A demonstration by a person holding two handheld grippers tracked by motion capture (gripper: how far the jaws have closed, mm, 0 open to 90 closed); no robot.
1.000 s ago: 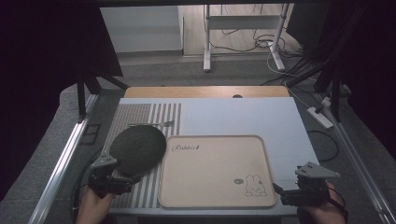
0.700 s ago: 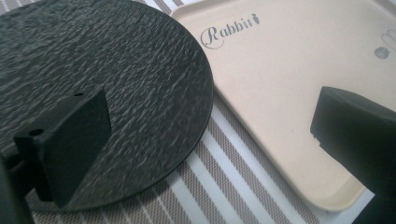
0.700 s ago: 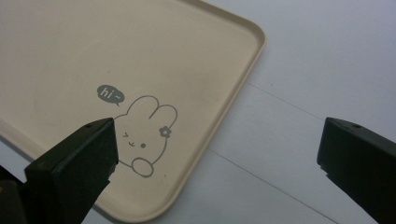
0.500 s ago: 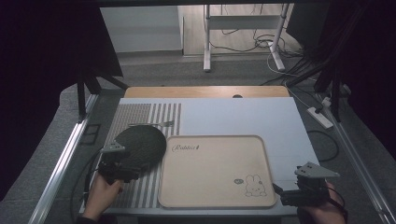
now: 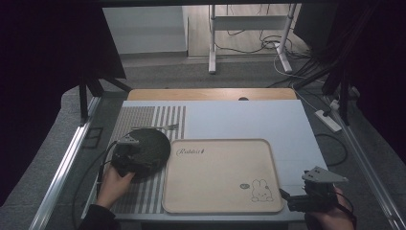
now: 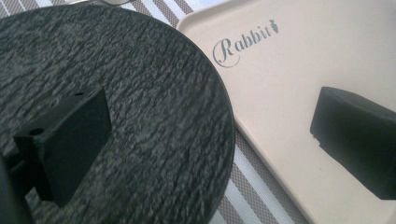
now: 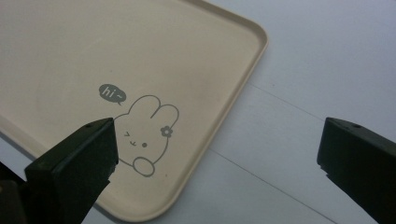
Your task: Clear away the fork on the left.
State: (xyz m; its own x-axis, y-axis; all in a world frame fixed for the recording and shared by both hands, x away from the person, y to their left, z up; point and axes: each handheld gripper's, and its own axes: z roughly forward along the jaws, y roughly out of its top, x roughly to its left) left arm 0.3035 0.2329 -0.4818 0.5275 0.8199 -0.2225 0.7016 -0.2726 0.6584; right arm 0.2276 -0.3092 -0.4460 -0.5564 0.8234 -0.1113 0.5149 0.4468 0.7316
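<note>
Forward has gone the left gripper (image 5: 130,152), now over the round black slate plate (image 5: 152,143) lying on the striped mat (image 5: 143,120) beside the beige rabbit tray (image 5: 220,191); fingers apart. Right gripper (image 5: 287,199), farther off, open too.

Right gripper (image 7: 224,158): fingers (image 7: 74,163) set wide apart, nothing between them. Beige tray (image 7: 196,60) lies on the pale worktop (image 7: 317,70). One finger overlaps the tray's rabbit drawing (image 7: 147,135); the other hangs over bare worktop, well clear of the tray's rounded corner.
</note>
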